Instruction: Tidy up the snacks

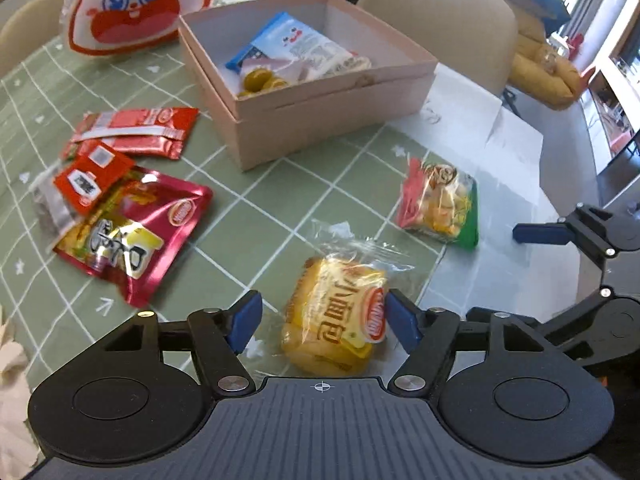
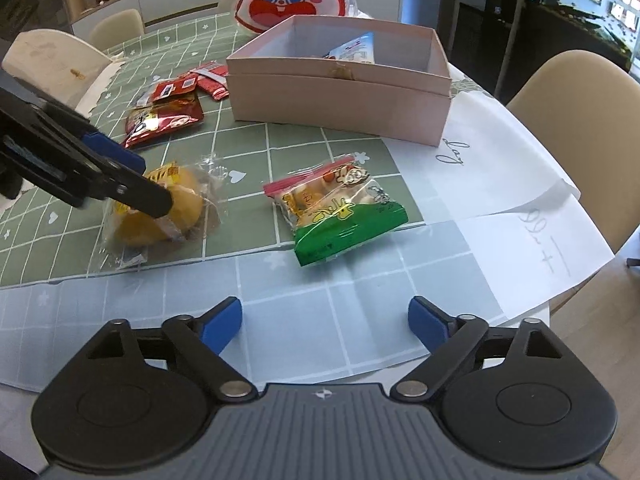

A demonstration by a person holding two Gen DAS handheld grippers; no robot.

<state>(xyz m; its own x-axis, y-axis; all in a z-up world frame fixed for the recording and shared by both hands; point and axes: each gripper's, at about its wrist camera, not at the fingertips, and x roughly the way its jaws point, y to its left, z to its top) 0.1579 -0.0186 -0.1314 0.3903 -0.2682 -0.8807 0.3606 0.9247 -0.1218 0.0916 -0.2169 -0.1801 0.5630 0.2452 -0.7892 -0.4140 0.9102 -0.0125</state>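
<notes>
Box (image 1: 304, 92) at worktop's far edge holds a few snacks; five packets left outside. Left tool (image 1: 322, 322) apart, straddling bread packet (image 1: 336, 316), not clamped. Right tool (image 2: 325, 322) apart, empty.

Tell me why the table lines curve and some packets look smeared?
Left wrist view: fisheye bends the tablecloth grid; the red packets at left are motion-blurred. Right wrist view: bright window light washes the white paper; the green-edged packet stays sharp.
</notes>
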